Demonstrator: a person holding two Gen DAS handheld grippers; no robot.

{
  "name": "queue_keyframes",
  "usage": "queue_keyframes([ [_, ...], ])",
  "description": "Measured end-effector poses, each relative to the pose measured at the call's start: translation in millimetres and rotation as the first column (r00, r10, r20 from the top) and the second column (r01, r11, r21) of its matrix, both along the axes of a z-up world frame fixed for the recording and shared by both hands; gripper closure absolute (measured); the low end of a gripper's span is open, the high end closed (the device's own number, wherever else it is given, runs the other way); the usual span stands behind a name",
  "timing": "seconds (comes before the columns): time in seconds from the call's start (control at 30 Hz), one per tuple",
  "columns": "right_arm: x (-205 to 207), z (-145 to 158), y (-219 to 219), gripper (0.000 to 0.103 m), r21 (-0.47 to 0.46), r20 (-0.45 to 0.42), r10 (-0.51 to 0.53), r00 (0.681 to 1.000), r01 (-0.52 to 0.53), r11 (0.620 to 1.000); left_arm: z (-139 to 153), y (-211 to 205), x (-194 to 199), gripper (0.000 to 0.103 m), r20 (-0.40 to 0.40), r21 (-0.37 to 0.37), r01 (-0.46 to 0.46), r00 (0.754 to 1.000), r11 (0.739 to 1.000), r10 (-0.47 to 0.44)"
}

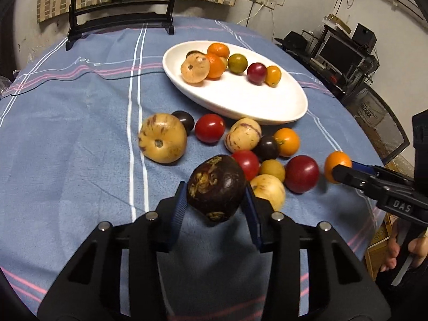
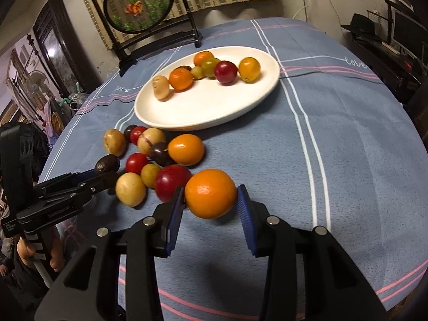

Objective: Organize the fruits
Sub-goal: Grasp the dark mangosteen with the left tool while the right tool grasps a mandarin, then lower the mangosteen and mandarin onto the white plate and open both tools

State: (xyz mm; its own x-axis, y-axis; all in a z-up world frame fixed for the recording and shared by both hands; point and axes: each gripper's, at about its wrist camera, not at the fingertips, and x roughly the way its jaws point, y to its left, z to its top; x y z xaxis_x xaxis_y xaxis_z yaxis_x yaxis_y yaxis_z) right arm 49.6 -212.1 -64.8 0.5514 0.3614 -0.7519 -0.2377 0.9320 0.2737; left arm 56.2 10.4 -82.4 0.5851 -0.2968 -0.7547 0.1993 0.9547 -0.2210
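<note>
My left gripper (image 1: 216, 196) is shut on a dark purple fruit (image 1: 216, 187) and holds it above the cloth, just in front of the loose fruit pile (image 1: 240, 144). My right gripper (image 2: 211, 198) is shut on an orange fruit (image 2: 210, 193) at the pile's near right side; it also shows in the left wrist view (image 1: 337, 166). The white oval plate (image 1: 240, 101) behind the pile holds several fruits, orange, green, red and tan. In the right wrist view the plate (image 2: 203, 107) lies ahead and the left gripper (image 2: 107, 172) is at the left with the dark fruit (image 2: 107, 163).
The round table wears a blue striped cloth (image 1: 80, 133). A black-framed round screen ornament (image 2: 139, 5) stands at the table's far edge. A black cable (image 1: 120, 76) crosses the cloth beside the plate. Shelves and a monitor (image 1: 339, 50) stand off to the right.
</note>
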Motion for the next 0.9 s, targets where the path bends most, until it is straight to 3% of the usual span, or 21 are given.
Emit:
queue_keyframes([
  [0.3, -1.7, 9.0, 10.1, 0.062, -0.012, 0.024, 0.021, 0.999, -0.02, 1.0, 23.3, 2.6, -8.4, 0.061, 0.045, -0.023, 0.011, 0.999, 1.0, -0.01],
  [0.53, 6.4, 12.9, 15.5, 0.062, -0.009, 0.031, 0.032, 0.999, -0.032, 0.999, 36.2, -1.6, 8.9, 0.061, 0.058, -0.014, 0.025, 0.998, 1.0, -0.025],
  [0.73, 33.9, 28.6, 16.3, 0.062, -0.016, 0.064, 0.043, 0.997, -0.042, 0.999, 63.0, -16.0, 61.5, 0.061, 0.081, 0.043, 0.061, 0.995, 0.997, -0.064],
  [0.9, 90.2, 47.7, 14.0, 0.062, -0.076, 0.105, 0.031, 0.994, -0.023, 0.997, 71.3, -36.8, 118.5, 0.061, 0.056, 0.055, 0.083, 0.995, 0.995, -0.086],
])
